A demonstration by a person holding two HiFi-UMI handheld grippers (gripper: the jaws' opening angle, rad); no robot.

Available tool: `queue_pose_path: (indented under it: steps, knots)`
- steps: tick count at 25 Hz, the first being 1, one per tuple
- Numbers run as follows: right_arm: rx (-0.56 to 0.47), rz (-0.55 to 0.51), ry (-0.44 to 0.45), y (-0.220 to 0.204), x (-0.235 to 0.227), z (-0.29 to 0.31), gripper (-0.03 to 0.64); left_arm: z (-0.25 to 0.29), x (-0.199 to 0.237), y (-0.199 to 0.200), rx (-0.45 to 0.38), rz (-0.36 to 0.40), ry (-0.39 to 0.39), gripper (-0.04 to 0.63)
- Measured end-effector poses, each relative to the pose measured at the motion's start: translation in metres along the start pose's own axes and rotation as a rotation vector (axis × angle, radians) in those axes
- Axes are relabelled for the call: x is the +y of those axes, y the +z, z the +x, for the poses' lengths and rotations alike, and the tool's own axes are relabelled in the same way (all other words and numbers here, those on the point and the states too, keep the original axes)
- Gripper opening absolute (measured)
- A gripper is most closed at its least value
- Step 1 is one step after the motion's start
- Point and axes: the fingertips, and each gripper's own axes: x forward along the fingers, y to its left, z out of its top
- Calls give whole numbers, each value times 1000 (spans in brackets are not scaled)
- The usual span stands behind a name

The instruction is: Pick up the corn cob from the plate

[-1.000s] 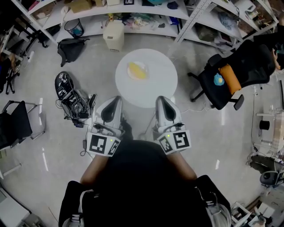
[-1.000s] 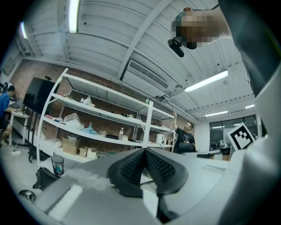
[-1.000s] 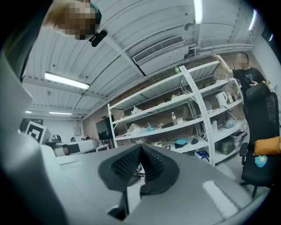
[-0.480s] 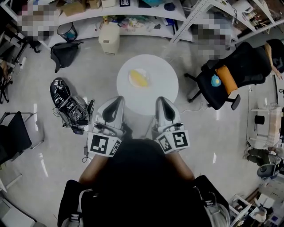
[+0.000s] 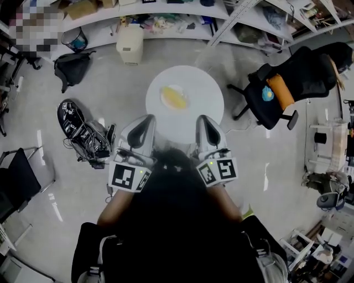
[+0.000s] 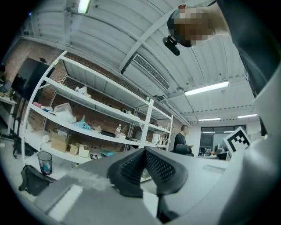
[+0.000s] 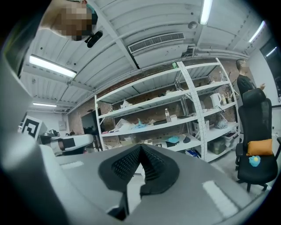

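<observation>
A yellow corn cob (image 5: 175, 98) lies on a small pale plate (image 5: 165, 90) on the round white table (image 5: 202, 91), seen from above in the head view. My left gripper (image 5: 146, 119) and right gripper (image 5: 203, 119) are held side by side at the table's near edge, short of the plate. Both point level toward the table. In the left gripper view the dark ribbed pads (image 6: 131, 165) meet at the tip with nothing between them. The right gripper's pads (image 7: 125, 163) also meet, and they hold nothing. Neither gripper view shows the corn or the plate.
A black office chair (image 5: 282, 91) with an orange cushion stands right of the table. Left of it lie a tangle of cables and gear (image 5: 83, 132) and a black bag (image 5: 71, 63). A beige bin (image 5: 129, 43) and shelving (image 5: 166, 14) line the far side. A person (image 6: 180, 139) stands far off.
Both grippers have moved forward toward the table. The table and plate now lie closer to the gripper tips in the head view.
</observation>
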Motion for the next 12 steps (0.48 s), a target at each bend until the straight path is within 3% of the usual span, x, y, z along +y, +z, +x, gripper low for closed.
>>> queue_pose_path:
  steps: [12]
  knots:
    - [72, 17, 8, -23, -24, 47, 9, 40, 26, -13, 23, -21, 24, 5]
